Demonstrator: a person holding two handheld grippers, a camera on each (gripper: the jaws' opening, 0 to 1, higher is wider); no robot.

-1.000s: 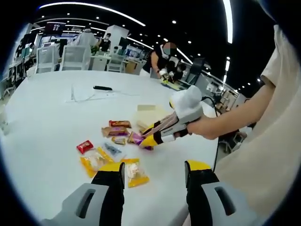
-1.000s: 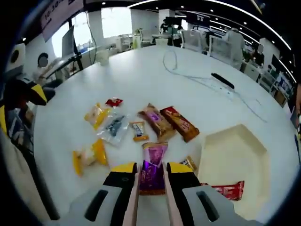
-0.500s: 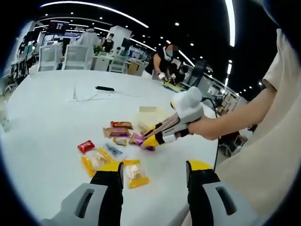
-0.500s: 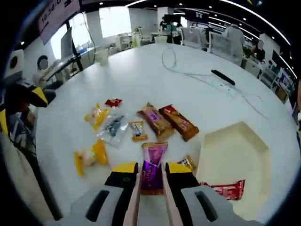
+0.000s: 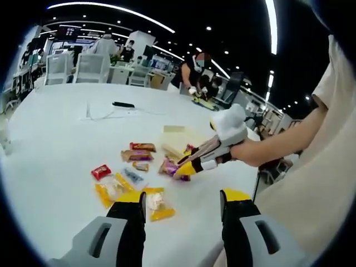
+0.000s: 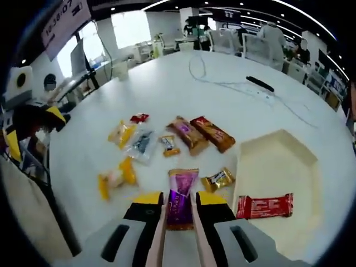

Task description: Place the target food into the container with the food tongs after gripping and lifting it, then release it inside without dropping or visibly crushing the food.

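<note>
Purple snack packet gripped by tongs above a white bench.

Left gripper view: the left gripper (image 5: 182,214) has its fingers spread apart, empty, over the bench (image 5: 50,139); a yellow packet (image 5: 158,203) lies between them near the bench's near edge, and the right gripper (image 5: 196,162) holds the purple packet (image 5: 168,166) raised beside the scattered snacks.
Right gripper view: the right gripper (image 6: 179,203) fingers press tongs (image 6: 162,225) closed on the purple packet (image 6: 179,191); the cream container (image 6: 276,169) sits to the right, a red packet (image 6: 265,205) at its near rim.

A bar (image 6: 180,198) sits between the right claw's (image 6: 179,207) tongs; the container (image 6: 276,167) lies ahead to its right, other snacks (image 6: 192,133) ahead on the table (image 6: 167,83).
</note>
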